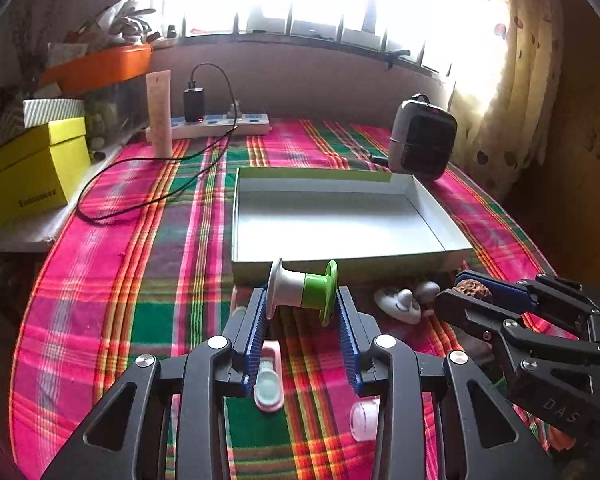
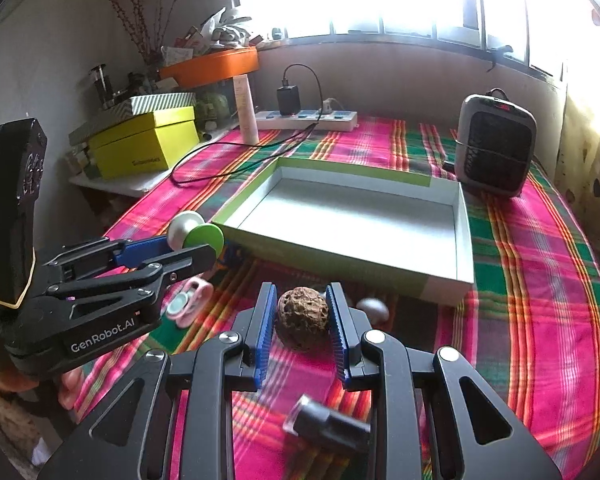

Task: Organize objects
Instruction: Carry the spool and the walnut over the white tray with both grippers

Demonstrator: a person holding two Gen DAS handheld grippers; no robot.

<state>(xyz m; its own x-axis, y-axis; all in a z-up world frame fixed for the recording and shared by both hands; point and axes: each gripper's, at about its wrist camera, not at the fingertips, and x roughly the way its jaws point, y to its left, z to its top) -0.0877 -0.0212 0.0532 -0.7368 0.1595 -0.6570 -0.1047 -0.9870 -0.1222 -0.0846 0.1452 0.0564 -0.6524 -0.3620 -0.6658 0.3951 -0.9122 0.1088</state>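
Two claws each grip something above the plaid-covered worktop [image 1: 100,280]: the left claw [image 1: 302,300] clamps a white-and-green spool [image 1: 302,290], the right claw [image 2: 302,316] a wrinkled brown walnut [image 2: 302,318], both just before the shallow tray [image 1: 340,220].

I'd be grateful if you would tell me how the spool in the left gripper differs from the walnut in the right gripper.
The spool is smooth, half white and half green, with flared ends; the walnut is rough, brown and roundish. The left gripper presses the spool's end flanges, while the right gripper squeezes the walnut's sides. Both are held above the plaid cloth, just short of the empty tray.
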